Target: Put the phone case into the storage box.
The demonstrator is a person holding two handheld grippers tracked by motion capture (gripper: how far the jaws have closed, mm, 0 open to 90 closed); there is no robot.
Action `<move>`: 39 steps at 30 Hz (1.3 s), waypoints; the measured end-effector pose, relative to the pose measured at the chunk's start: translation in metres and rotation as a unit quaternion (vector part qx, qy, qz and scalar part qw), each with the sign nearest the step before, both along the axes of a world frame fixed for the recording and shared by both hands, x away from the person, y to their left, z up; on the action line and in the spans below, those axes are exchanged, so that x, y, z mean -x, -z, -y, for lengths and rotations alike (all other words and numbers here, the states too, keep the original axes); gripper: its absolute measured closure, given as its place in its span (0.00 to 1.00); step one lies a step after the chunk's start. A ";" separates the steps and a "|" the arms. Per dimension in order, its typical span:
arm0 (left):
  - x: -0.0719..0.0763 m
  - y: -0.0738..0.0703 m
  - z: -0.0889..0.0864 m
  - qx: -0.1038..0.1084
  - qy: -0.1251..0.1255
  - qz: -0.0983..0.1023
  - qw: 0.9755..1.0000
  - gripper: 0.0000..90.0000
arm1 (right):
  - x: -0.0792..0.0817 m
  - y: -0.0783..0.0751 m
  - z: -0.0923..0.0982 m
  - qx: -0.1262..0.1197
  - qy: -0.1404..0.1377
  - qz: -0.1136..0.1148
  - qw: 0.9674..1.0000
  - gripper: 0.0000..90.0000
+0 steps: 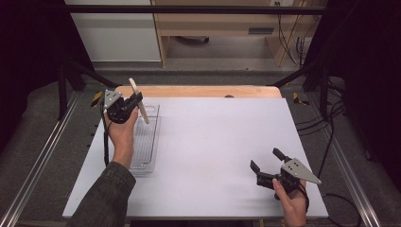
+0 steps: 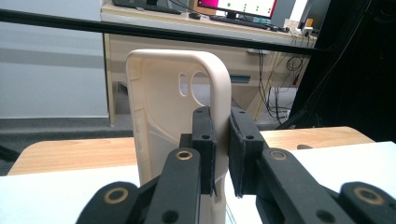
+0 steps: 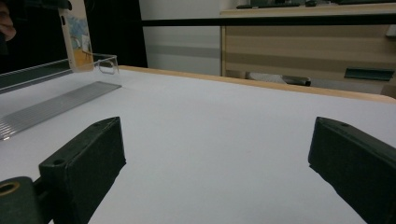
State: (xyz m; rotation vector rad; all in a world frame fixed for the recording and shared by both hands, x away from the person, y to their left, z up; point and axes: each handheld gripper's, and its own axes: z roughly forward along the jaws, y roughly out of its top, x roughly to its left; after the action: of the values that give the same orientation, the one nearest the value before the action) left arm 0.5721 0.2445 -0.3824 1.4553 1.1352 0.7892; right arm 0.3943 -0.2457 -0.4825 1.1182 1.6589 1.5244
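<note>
A cream phone case (image 1: 139,101) is held upright above the far end of a clear plastic tray (image 1: 145,156) at the table's left. My left gripper (image 1: 133,105) is shut on the case's side edge. In the left gripper view the case (image 2: 163,116) stands tall with its camera cut-outs at the top, and the two pads (image 2: 204,149) pinch its right rim. In the right gripper view the case (image 3: 77,39) appears at the far left, over the tray (image 3: 51,105). My right gripper (image 1: 268,161) hovers open above the table's near right, with nothing between its jaws.
The white table top (image 1: 213,142) has a wooden strip (image 1: 203,91) along its far edge. Beyond it stand a desk and cabinet (image 1: 222,23). Cables (image 1: 326,127) trail off the right side. Black frame rails flank the table.
</note>
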 end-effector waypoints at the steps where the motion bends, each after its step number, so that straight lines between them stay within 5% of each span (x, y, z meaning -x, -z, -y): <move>1: 0.000 0.000 0.001 0.001 0.000 0.000 1.000 0.90 | 0.000 0.000 0.000 0.000 0.000 0.000 1.000 0.04; 39: 0.000 0.010 0.002 -0.012 -0.010 -0.007 1.000 0.90 | 0.000 0.000 0.000 0.001 0.000 0.000 1.000 0.04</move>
State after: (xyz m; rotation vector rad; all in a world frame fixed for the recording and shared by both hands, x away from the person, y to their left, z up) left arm 0.5725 0.2430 -0.3924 1.4729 1.1559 0.8094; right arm 0.3938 -0.2455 -0.4826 1.1173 1.6606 1.5220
